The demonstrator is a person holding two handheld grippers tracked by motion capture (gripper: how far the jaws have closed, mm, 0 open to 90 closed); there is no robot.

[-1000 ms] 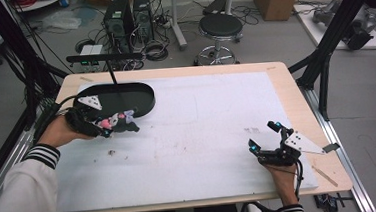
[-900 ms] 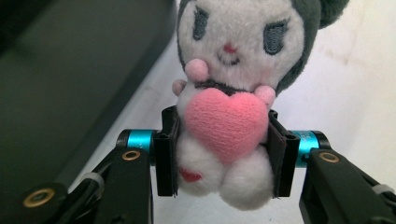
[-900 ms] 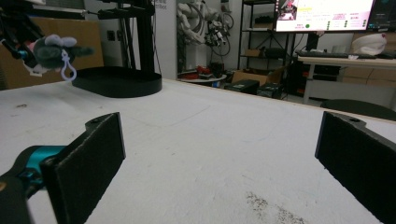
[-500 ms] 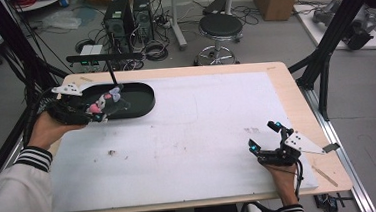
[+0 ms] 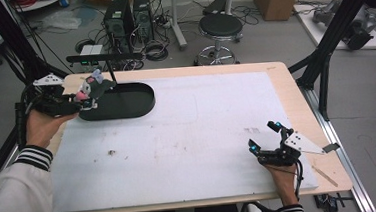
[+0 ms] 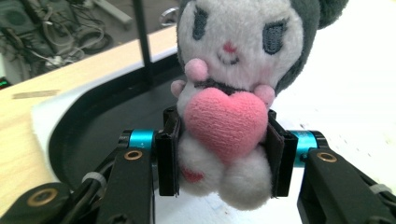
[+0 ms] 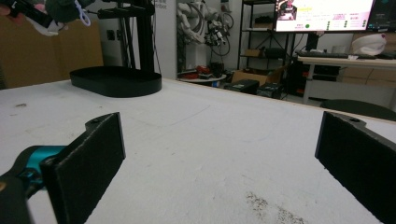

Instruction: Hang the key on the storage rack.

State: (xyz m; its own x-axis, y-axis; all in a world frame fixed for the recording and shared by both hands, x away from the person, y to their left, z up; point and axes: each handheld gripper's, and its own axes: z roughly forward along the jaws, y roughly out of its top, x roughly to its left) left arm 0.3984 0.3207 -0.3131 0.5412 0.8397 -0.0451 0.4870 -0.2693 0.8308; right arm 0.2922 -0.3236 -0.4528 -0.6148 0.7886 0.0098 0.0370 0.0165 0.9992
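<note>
1. Black foam-faced jaws of the left gripper [image 6: 219, 154] are clamped on the body of a grey-and-white plush doll hugging a pink heart [image 6: 229, 102], low on its body, so its face stays clear.
2. Doll sits upper left in the high view, lifted beside the black oval tray [image 5: 125, 101].
3. Right gripper [image 5: 266, 139], lower right, rests on the white table cover [image 5: 202, 130], jaws wide apart, nothing between them; judged idle.

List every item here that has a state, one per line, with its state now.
Left gripper: shut on the plush toy, held up off the table.
Plush toy: clamped at its body between the jaws, upright, facing the camera.
Right gripper: open, nothing between its jaws, low over the table.
Black tray: on the table, nothing in the part that shows.
Table: white sheet on top, a few dark specks.
</note>
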